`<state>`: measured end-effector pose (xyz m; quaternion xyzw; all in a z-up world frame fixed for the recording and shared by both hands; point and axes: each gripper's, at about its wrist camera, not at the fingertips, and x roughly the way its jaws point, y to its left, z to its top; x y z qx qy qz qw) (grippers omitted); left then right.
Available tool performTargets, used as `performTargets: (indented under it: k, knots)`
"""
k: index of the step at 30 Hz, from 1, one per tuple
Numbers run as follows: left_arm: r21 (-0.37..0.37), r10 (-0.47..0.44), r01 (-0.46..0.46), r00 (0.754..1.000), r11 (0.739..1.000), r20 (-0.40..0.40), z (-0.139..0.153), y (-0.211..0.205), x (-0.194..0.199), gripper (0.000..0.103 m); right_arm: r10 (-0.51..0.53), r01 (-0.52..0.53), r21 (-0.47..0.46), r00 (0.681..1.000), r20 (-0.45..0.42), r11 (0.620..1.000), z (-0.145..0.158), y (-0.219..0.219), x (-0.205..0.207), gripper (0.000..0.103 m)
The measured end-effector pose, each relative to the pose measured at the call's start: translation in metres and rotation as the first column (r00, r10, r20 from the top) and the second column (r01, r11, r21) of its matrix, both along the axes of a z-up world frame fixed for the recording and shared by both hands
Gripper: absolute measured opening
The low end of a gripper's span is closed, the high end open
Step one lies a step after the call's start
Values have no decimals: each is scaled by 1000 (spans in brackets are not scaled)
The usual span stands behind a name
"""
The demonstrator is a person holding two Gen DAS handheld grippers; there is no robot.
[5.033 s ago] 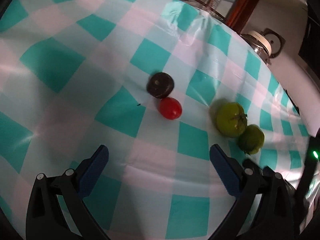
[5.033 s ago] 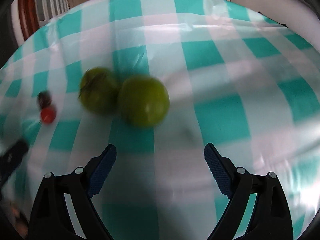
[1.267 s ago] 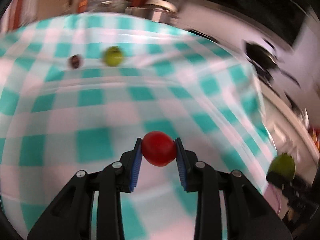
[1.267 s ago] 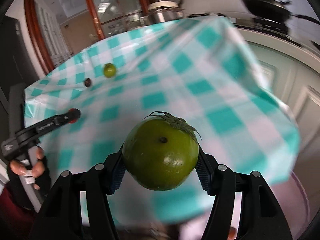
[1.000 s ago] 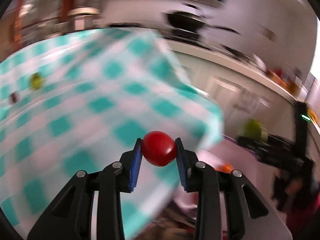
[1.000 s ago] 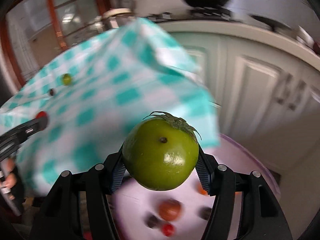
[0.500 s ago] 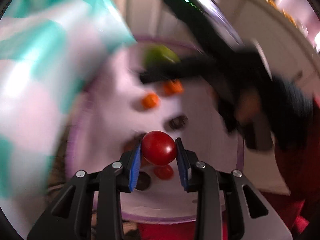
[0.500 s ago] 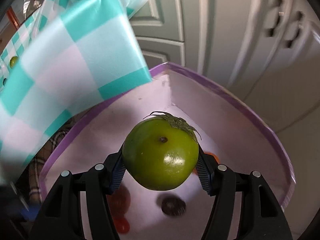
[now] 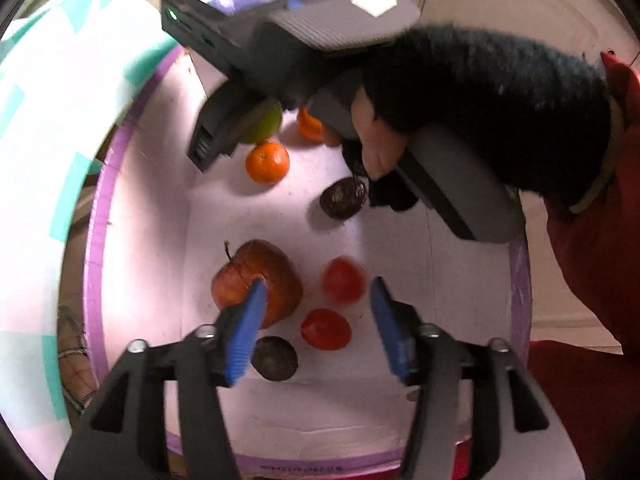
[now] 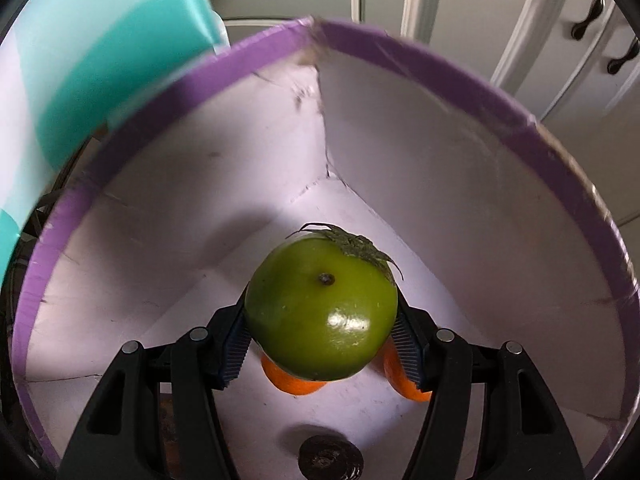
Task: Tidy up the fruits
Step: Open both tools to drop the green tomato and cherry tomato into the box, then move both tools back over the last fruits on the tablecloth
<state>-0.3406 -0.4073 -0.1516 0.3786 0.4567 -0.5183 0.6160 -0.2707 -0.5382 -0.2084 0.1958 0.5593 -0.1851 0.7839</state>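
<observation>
My left gripper [image 9: 316, 300] is open above a white box with a purple rim [image 9: 94, 240]. A red tomato [image 9: 343, 280], blurred, is between and below its fingers, loose over the box floor. Another red tomato [image 9: 326, 329], a brown-red apple [image 9: 260, 276], two dark fruits [image 9: 343, 198], [image 9: 275, 358] and oranges [image 9: 267, 161] lie in the box. My right gripper [image 10: 320, 336] is shut on a green tomato [image 10: 320, 312], held low inside the box's far corner. It also shows in the left wrist view [image 9: 264, 124], partly hidden by the right gripper body [image 9: 280, 40].
The teal and white checked tablecloth [image 9: 48, 120] hangs beside the box on the left. White cabinet doors [image 10: 520, 20] stand behind the box. Oranges [image 10: 292, 384] and a dark fruit [image 10: 330, 458] lie under my right gripper. A red garment [image 9: 600, 280] is on the right.
My left gripper has opened and let go of the red tomato over the box. My right gripper has gone lower into the box, still holding the green tomato.
</observation>
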Motion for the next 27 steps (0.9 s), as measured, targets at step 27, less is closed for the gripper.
performTargets:
  k: [27]
  knots:
    - [-494, 621, -485, 769, 722, 153, 172, 164, 118, 100, 178, -104, -187, 881, 438, 977, 232, 105, -4, 84]
